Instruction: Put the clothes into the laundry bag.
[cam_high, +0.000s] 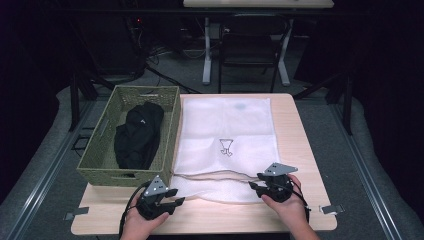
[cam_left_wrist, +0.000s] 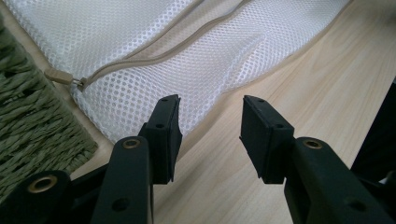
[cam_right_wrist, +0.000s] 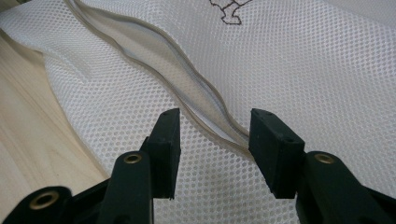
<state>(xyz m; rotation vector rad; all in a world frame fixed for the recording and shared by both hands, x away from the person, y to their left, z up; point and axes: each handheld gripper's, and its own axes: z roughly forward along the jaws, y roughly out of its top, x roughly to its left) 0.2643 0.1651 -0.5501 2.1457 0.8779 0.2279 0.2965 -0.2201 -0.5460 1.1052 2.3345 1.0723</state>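
While both tongs hang released, our left gripper (cam_high: 172, 196) and right gripper (cam_high: 261, 183) flank the unzipped mesh laundry bag (cam_high: 227, 132) flat on the table (cam_high: 300, 135) beside the basket (cam_high: 165, 145). We should pinch only the upper lip.

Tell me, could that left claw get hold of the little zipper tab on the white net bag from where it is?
Probably yes. The left claw is open and empty, with the zipper tab lying bare just ahead, off to one side. The green basket crowds that corner, so it may hamper the approach.
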